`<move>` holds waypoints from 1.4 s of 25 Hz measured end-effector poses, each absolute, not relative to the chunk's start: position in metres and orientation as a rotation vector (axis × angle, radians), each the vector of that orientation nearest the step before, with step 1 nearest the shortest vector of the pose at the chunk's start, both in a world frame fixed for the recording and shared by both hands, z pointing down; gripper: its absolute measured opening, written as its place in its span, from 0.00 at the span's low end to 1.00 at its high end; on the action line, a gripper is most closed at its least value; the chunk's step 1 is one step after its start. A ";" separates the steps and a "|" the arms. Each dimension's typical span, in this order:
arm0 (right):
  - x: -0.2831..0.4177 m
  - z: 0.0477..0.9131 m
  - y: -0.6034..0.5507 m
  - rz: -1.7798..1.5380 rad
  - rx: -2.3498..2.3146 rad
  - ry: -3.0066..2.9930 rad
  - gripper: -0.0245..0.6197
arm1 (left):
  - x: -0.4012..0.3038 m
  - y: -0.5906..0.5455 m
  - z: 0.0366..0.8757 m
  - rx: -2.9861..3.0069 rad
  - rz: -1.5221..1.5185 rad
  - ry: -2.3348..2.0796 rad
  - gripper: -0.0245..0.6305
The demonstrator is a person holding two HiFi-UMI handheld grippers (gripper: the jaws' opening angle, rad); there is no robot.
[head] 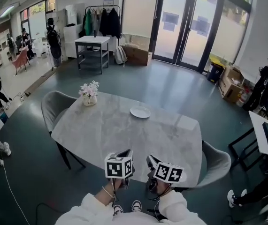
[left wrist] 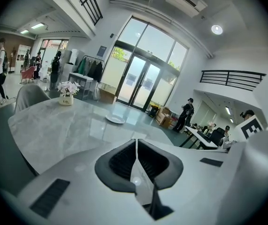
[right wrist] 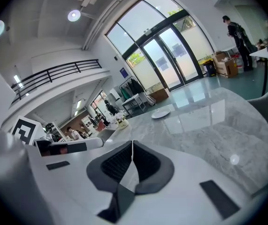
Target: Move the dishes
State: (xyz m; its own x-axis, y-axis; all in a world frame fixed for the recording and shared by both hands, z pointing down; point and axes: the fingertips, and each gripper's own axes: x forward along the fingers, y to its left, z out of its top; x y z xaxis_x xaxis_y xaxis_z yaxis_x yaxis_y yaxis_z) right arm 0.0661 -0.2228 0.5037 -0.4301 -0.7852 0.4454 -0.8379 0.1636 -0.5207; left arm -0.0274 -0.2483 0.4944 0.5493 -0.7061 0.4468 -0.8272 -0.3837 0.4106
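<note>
Pre-grasp stage, nothing picked up yet. Left gripper (left wrist: 136, 142) has its jaws together and empty, and so does the right gripper (right wrist: 133, 145). Both hover at the near edge of the bench (head: 101, 135). The white plate (head: 140, 112) lies well ahead of both, toward the far side. Likely next: reach forward, open one gripper's jaws and pinch the plate rim.

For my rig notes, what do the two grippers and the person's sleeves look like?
Both the left gripper and right gripper have white bodies with dark grey ribbed pads. Each carries a cube of black-and-white square markers. The sleeves are white.
</note>
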 end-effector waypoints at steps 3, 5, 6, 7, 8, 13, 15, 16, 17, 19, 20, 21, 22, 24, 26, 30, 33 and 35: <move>0.062 0.504 -0.215 1.096 1.657 -2.313 0.14 | -0.029 -0.246 0.493 2.209 0.274 -1.226 0.07; 0.061 0.505 -0.213 1.090 1.669 -2.297 0.14 | -0.027 -0.245 0.493 2.218 0.273 -1.205 0.07; 0.060 0.506 -0.212 1.093 1.672 -2.291 0.14 | -0.026 -0.244 0.494 2.221 0.275 -1.192 0.07; 0.059 0.508 -0.211 1.096 1.674 -2.286 0.14 | -0.025 -0.243 0.496 2.223 0.279 -1.181 0.07; 0.058 0.509 -0.210 1.097 1.676 -2.282 0.14 | -0.025 -0.242 0.497 2.226 0.286 -1.172 0.07; 0.056 0.505 -0.212 1.094 1.687 -2.287 0.14 | -0.021 -0.242 0.496 2.242 0.313 -1.156 0.07; 0.056 0.503 -0.213 1.088 1.689 -2.292 0.14 | -0.020 -0.244 0.495 2.245 0.316 -1.157 0.07; 0.056 0.503 -0.214 1.088 1.690 -2.293 0.14 | -0.020 -0.245 0.495 2.246 0.316 -1.157 0.07; 0.056 0.503 -0.215 1.087 1.692 -2.293 0.14 | -0.020 -0.246 0.495 2.247 0.316 -1.158 0.07; 0.058 0.503 -0.218 1.076 1.693 -2.291 0.14 | -0.020 -0.248 0.494 2.249 0.318 -1.161 0.07; 0.059 0.504 -0.219 1.068 1.693 -2.288 0.13 | -0.019 -0.248 0.495 2.249 0.318 -1.163 0.07; 0.060 0.505 -0.220 1.057 1.692 -2.286 0.13 | -0.019 -0.249 0.495 2.248 0.319 -1.166 0.07; 0.061 0.505 -0.221 1.044 1.692 -2.283 0.13 | -0.018 -0.250 0.495 2.245 0.320 -1.169 0.07; 0.063 0.505 -0.222 1.011 1.691 -2.278 0.13 | -0.018 -0.250 0.496 2.236 0.323 -1.174 0.07; 0.064 0.505 -0.224 0.990 1.686 -2.277 0.13 | -0.017 -0.251 0.498 2.228 0.325 -1.182 0.07; 0.066 0.504 -0.227 0.984 1.676 -2.279 0.13 | -0.018 -0.253 0.499 2.216 0.329 -1.191 0.07; 0.069 0.505 -0.229 0.989 1.673 -2.279 0.13 | -0.016 -0.255 0.499 2.213 0.332 -1.194 0.07; 0.072 0.506 -0.230 0.992 1.671 -2.279 0.13 | -0.014 -0.256 0.501 2.212 0.337 -1.198 0.07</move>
State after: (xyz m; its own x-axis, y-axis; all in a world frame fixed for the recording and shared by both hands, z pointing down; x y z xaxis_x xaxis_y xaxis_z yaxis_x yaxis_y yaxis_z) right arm 0.0718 -0.2295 0.5064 -0.3700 -0.7960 0.4790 -0.8931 0.1627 -0.4195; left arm -0.0141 -0.2556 0.5006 0.5615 -0.6748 0.4790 -0.8255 -0.4169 0.3804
